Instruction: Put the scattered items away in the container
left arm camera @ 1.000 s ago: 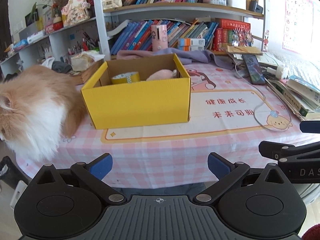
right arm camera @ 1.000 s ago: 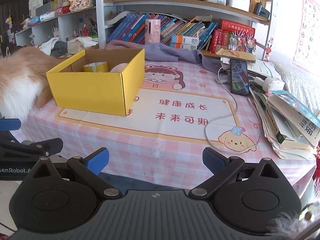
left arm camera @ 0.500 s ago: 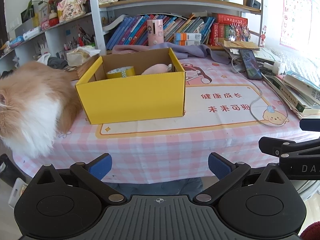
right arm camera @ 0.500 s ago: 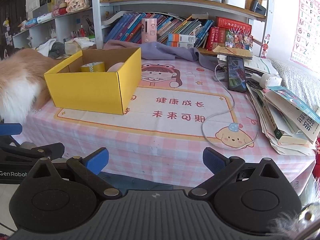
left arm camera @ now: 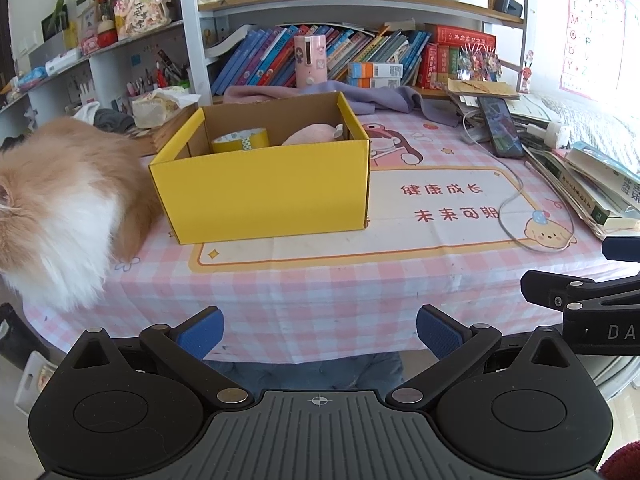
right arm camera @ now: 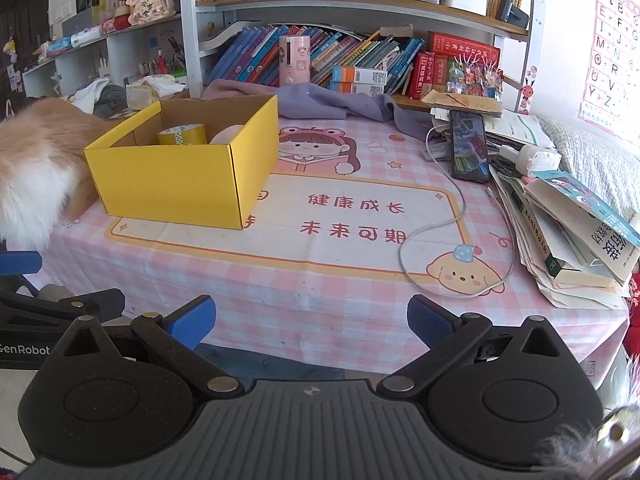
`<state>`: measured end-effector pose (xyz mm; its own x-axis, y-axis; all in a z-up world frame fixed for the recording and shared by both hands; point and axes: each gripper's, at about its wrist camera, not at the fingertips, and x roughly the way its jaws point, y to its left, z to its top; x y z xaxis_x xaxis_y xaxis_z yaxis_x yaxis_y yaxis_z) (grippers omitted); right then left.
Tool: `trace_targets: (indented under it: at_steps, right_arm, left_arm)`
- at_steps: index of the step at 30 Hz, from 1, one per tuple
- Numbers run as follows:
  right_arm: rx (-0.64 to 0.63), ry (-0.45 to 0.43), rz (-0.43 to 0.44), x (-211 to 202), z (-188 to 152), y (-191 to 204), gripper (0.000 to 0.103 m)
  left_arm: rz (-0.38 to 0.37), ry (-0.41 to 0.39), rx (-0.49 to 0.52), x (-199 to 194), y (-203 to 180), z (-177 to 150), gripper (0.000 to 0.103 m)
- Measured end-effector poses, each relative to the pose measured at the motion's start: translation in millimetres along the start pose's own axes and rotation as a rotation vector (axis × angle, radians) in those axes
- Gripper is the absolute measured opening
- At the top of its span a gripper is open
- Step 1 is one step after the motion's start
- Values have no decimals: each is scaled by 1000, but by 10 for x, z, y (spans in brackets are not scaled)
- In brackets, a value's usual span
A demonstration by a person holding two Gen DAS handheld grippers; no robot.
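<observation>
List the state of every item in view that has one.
yellow box: open, upright
tape roll: inside the box
pink item: inside the box
phone: screen lit
left gripper: open, holding nothing
right gripper: open, holding nothing

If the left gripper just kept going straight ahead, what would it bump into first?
Probably the yellow box. The left gripper is open, held back off the table edge, and points roughly at the box's front wall. Its height is hard to judge, so it might meet the table edge first.
</observation>
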<state>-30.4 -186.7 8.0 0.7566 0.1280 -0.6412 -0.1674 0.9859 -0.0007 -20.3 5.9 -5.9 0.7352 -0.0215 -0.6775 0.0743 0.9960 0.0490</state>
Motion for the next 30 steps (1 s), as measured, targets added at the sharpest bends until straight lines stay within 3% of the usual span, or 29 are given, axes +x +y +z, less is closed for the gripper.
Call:
trace_targets:
  at_steps: [30]
  right_arm:
    - [-9,11,-6,48,3,35,103]
  left_arm:
    - [3,12,-1,26,69,-1,103]
